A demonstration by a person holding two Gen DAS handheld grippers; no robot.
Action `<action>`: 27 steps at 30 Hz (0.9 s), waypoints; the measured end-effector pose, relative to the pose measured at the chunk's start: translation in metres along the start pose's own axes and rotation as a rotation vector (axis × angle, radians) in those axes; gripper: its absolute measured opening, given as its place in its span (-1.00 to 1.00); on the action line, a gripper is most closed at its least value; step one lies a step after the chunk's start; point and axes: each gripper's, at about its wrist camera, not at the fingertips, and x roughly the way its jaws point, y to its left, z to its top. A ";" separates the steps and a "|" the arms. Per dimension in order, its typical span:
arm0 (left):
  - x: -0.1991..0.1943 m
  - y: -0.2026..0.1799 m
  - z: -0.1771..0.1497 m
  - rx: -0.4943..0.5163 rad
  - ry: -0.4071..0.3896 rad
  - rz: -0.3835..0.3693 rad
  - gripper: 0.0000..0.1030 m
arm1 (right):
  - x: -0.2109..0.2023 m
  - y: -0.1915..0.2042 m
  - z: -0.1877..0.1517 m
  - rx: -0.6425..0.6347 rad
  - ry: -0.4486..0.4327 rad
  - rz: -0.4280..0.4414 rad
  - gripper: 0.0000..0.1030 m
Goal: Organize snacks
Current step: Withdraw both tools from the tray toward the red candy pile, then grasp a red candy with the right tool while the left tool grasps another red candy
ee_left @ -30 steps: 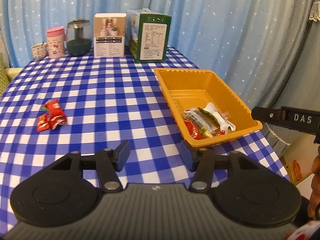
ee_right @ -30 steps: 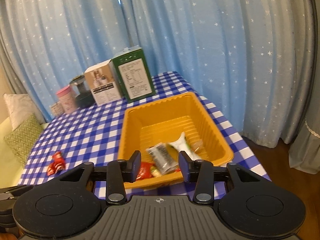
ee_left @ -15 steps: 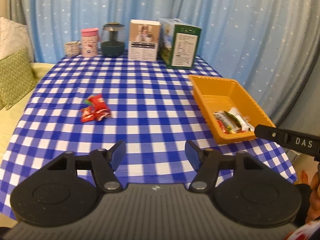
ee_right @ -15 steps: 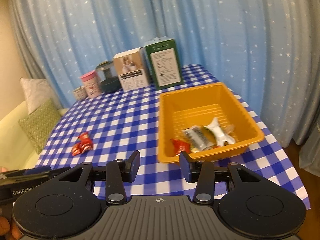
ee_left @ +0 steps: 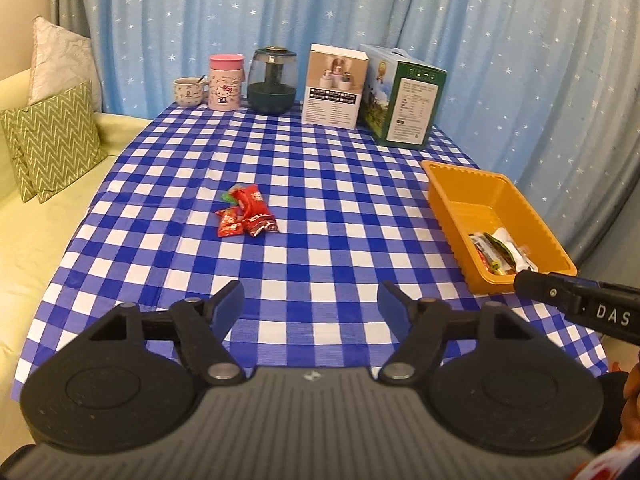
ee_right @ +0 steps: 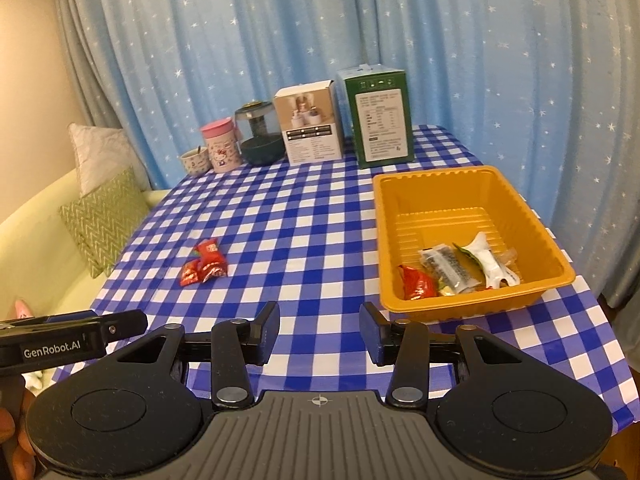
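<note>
left gripper (ee_left: 311, 300) jaws just widened, empty; right gripper (ee_right: 319, 330) jaws apart, empty; tray (ee_right: 472, 184) snacks overlapping.

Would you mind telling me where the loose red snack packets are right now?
The red snack packets lie on the checked tablecloth left of centre in both wrist views, well left of the orange tray and outside it.

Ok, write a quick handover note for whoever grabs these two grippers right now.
Left gripper: empty, jaws have just been opening.
Right gripper: open, empty.
Both hang over the near edge of the checked table.
Done: several snack packets lie in the orange tray.
Left: the small pile of red snack packets mid-table, apart from the tray, probably goes in next.
</note>
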 end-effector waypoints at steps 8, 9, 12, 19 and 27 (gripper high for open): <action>0.003 0.014 -0.002 -0.024 0.006 0.010 0.38 | 0.006 0.010 0.000 -0.012 0.014 0.008 -0.13; 0.003 0.016 -0.002 -0.027 0.007 0.012 0.38 | 0.008 0.011 0.000 -0.015 0.015 0.010 -0.13; 0.006 0.021 -0.001 -0.030 0.010 0.017 0.38 | 0.013 0.015 0.000 -0.025 0.023 0.016 -0.13; 0.018 0.039 0.005 -0.026 0.012 0.042 0.43 | 0.036 0.029 0.000 -0.049 0.050 0.040 -0.12; 0.051 0.069 0.019 -0.018 0.030 0.085 0.43 | 0.082 0.050 0.005 -0.093 0.081 0.082 -0.12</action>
